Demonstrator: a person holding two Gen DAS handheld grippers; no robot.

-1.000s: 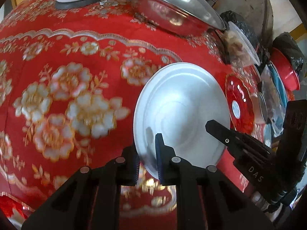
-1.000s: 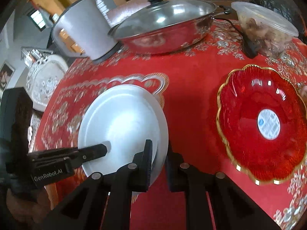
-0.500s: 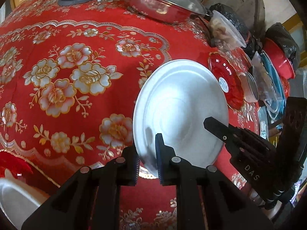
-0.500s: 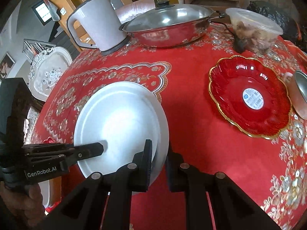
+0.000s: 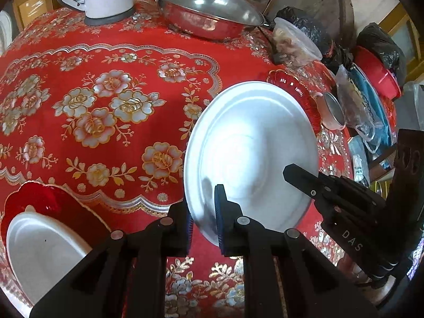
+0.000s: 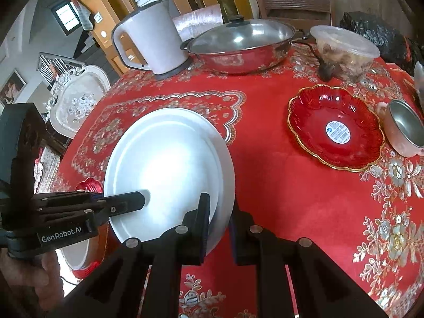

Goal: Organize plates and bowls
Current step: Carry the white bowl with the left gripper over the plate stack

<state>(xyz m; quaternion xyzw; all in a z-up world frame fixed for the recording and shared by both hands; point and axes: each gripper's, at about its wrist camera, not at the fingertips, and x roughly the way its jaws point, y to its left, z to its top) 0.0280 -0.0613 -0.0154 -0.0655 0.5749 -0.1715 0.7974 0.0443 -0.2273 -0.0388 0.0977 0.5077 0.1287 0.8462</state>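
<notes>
The white plate (image 5: 251, 148) is held tilted above the red floral surface (image 5: 106, 84), gripped at 2 points on its rim. The left claw (image 5: 202, 221) is clamped on the plate's near edge, and the right claw (image 6: 220, 225) is clamped on the rim at the other side. Each claw shows in the other's view, reaching onto the plate's face.

At the near left corner of the surface, a white bowl (image 5: 39, 251) sits in a red dish (image 5: 31, 198). Another red plate (image 6: 336, 129) with a gold rim lies toward the right edge, just beside a metal cup (image 6: 402, 129). A white kettle (image 6: 151, 39) and a lidded pan (image 6: 241, 42) stand along the far edge.
</notes>
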